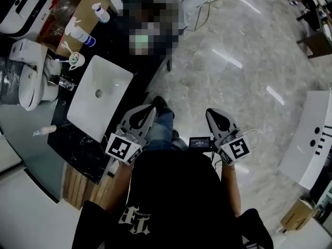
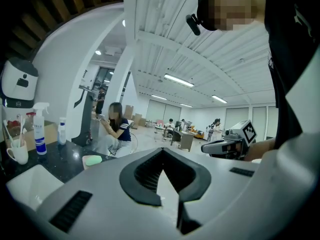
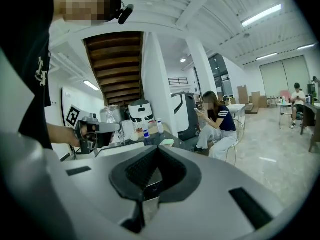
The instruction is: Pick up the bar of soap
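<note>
The pale green bar of soap (image 2: pixel 92 159) lies in a small dish at the far end of the black counter (image 2: pixel 65 154); in the right gripper view the soap (image 3: pixel 167 142) shows just beyond the jaws. In the head view I cannot make it out. My left gripper (image 1: pixel 153 108) (image 2: pixel 162 149) is held close to my body beside the white sink (image 1: pixel 98 95), jaws together and empty. Level with it, over the floor, my right gripper (image 1: pixel 210 110) (image 3: pixel 157 149) is also shut and empty. Both are well short of the soap.
On the counter stand a spray bottle (image 1: pixel 80 34), a second bottle (image 1: pixel 101 12), a cup with toothbrushes (image 1: pixel 76 61), a tap (image 1: pixel 62 81) and a white appliance (image 1: pixel 23 1). A person (image 2: pixel 117 129) sits just past the counter's end. A white basin (image 1: pixel 311 139) lies at the right.
</note>
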`<state>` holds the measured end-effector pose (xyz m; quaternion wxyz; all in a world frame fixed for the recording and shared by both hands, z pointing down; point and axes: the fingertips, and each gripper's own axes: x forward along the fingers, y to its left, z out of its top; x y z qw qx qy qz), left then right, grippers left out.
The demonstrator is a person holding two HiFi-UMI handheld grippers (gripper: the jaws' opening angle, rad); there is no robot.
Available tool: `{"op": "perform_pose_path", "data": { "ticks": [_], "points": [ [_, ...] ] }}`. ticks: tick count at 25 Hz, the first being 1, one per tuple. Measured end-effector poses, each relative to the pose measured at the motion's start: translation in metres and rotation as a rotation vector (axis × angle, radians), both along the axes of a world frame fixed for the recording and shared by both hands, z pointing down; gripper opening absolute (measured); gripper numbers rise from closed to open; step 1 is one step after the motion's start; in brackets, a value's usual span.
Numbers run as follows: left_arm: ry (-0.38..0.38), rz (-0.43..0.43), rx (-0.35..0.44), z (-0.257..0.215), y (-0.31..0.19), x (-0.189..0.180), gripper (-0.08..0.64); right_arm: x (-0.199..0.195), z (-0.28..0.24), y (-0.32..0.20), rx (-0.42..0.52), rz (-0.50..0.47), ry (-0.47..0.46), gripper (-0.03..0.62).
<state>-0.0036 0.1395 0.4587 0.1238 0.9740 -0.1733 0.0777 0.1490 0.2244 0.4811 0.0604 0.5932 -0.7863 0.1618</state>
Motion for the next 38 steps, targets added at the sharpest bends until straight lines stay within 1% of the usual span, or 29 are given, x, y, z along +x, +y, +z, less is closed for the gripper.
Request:
{"op": "perform_pose_path", "data": {
  "ticks": [2, 5, 10, 13, 15, 18, 21, 23, 26, 30, 34, 36, 38],
  "points": [
    [0.002, -0.01, -0.011, 0.003, -0.018, 0.005, 0.008, 0.003, -0.002, -0.023, 0.008, -0.023, -0.009, 0.008],
    [-0.001, -0.019, -0.025, 0.007, -0.044, 0.01, 0.009, 0.007, -0.001, -0.057, 0.023, -0.048, 0.005, 0.008],
    [-0.006, -0.041, -0.046, 0.016, -0.089, 0.012, 0.009, 0.006, 0.007, -0.105, -0.01, -0.07, -0.009, 0.009],
    [-0.002, -0.052, -0.051, 0.017, -0.116, 0.011, 0.009, 0.003, 0.006, -0.137, -0.01, -0.093, -0.026, 0.008],
    [0.0, -0.062, -0.06, 0.018, -0.133, 0.009, 0.009, -0.001, 0.003, -0.157, -0.005, -0.112, -0.037, 0.008],
    [0.006, -0.08, -0.07, 0.019, -0.156, 0.004, 0.008, -0.006, 0.002, -0.183, -0.02, -0.138, -0.027, 0.008],
    [0.01, -0.109, -0.077, 0.022, -0.178, -0.005, 0.009, -0.013, 0.0, -0.208, -0.01, -0.165, -0.043, 0.008],
    [0.011, -0.13, -0.087, 0.025, -0.191, -0.013, 0.009, -0.014, 0.004, -0.218, -0.038, -0.179, -0.015, 0.009],
    [0.004, -0.128, -0.084, 0.029, -0.206, -0.017, 0.008, -0.015, 0.007, -0.233, -0.059, -0.19, 0.015, 0.008],
    [0.002, -0.108, -0.066, 0.03, -0.218, -0.012, 0.008, -0.02, 0.009, -0.252, -0.073, -0.212, 0.031, 0.009],
    [0.001, -0.106, -0.061, 0.034, -0.228, -0.007, 0.009, -0.022, 0.01, -0.272, -0.039, -0.238, 0.034, 0.008],
    [0.003, -0.109, -0.063, 0.036, -0.232, -0.006, 0.009, -0.022, 0.015, -0.28, -0.049, -0.253, 0.054, 0.008],
    [0.001, -0.113, -0.069, 0.039, -0.236, -0.004, 0.009, -0.024, 0.016, -0.288, -0.052, -0.267, 0.054, 0.009]
  ]
}}
